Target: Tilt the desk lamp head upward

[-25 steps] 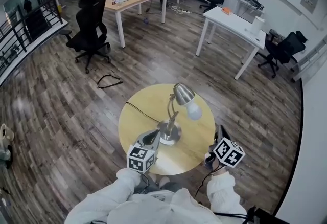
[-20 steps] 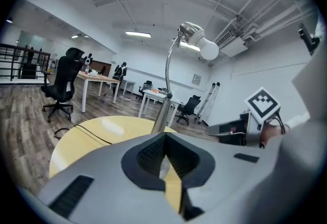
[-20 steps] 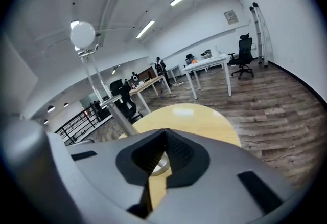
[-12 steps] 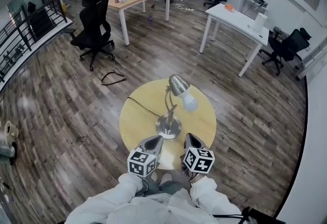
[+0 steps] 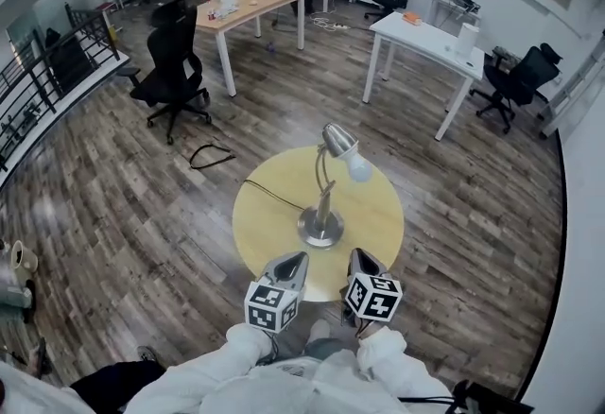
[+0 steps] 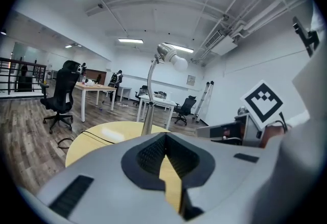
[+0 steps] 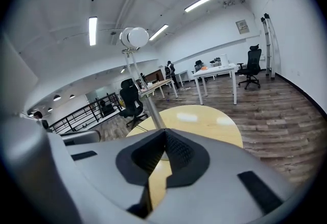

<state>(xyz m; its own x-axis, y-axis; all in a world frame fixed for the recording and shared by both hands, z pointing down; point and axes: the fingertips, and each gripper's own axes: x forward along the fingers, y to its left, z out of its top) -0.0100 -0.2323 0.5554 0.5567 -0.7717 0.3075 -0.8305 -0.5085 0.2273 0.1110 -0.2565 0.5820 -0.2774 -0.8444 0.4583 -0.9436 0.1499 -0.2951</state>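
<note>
Both my left hand-held gripper [image 5: 289, 263] and right hand-held gripper [image 5: 362, 263] are closed with nothing inside, near the base [image 5: 320, 231] of the desk lamp [image 5: 326, 190] on the round surface [image 5: 269, 214], so I fear pushing its head [image 5: 337, 140] up without holding that base could tip it.

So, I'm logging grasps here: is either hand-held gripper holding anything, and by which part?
Nothing is held. The left hand-held gripper and the right hand-held gripper are both shut and empty, clear of the lamp.
</note>
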